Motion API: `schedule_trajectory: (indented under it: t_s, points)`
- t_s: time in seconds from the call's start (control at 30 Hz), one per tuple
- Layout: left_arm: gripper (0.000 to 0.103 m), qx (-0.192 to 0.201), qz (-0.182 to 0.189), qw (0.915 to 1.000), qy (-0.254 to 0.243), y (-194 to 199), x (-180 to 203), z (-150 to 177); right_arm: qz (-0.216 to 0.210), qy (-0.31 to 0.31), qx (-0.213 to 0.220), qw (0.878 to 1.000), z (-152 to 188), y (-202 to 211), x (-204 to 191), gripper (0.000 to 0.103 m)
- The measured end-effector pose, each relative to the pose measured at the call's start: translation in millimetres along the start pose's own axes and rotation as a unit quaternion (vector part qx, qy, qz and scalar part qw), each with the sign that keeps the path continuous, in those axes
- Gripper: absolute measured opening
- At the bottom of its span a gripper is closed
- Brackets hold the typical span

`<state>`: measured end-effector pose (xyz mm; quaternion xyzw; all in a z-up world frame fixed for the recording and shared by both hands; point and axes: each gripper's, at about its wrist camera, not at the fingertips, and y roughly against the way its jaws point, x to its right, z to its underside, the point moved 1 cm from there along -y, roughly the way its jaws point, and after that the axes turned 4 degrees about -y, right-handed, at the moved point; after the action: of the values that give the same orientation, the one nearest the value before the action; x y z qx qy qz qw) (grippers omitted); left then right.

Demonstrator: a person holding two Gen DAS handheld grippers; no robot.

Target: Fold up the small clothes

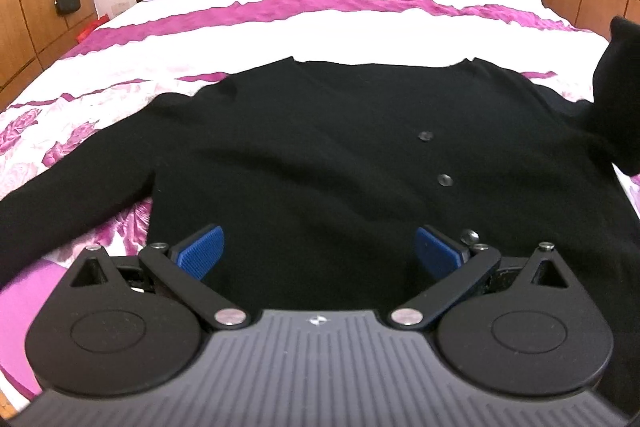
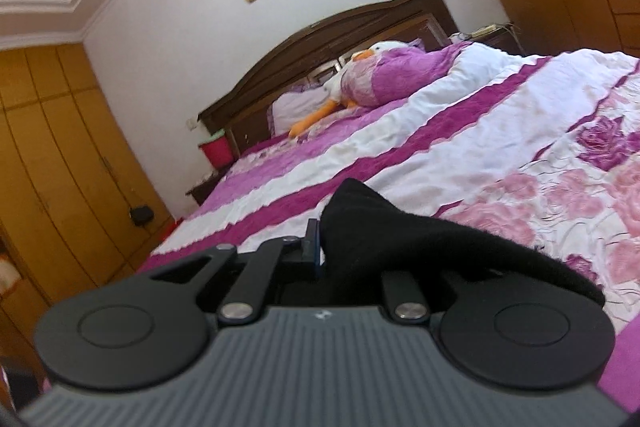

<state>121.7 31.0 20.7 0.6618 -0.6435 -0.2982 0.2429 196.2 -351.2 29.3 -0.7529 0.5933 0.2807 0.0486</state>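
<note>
Clamped on the cuff of one black knitted sleeve (image 2: 400, 239), the right claw (image 2: 320, 251) is holding it in the air above the pink-and-white floral quilted bed (image 2: 500, 131). Left claw (image 1: 318, 251) is hanging with pads apart and empty over the hem of the black buttoned knit cardigan (image 1: 320, 147), which is lying spread flat on that bed. Sleeve-folding seems under way; next the sleeve probably needs laying across the cardigan's chest.
</note>
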Motion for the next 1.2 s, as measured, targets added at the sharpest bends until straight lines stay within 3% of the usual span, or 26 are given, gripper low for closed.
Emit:
schedule_trajectory:
  t_s: [0.37,0.73,0.93,1.03,1.1,1.2]
  points:
    - [0.103,0.007,-0.003,0.9999,0.011,-1,-22,4,-0.003,0.055,-0.082,0.995,50,-52,-39,0.011]
    - [0.103,0.002,0.000,0.9991,0.042,-10,-42,11,0.015,0.097,-0.164,0.982,114,-100,-56,0.013]
    - [0.103,-0.005,-0.011,0.9989,0.046,-25,-45,18,0.026,0.090,-0.181,0.979,124,-104,-54,0.014]
    - [0.103,-0.007,-0.021,0.9992,0.033,-32,-41,21,0.017,0.081,-0.187,0.979,123,-99,-56,0.033]
    - [0.103,-0.005,-0.029,0.9994,0.020,-35,-37,22,0.000,0.075,-0.188,0.979,123,-92,-59,0.053]
    - [0.103,-0.003,-0.035,0.9994,0.004,-36,-31,22,-0.008,0.098,-0.192,0.977,124,-83,-67,0.058]
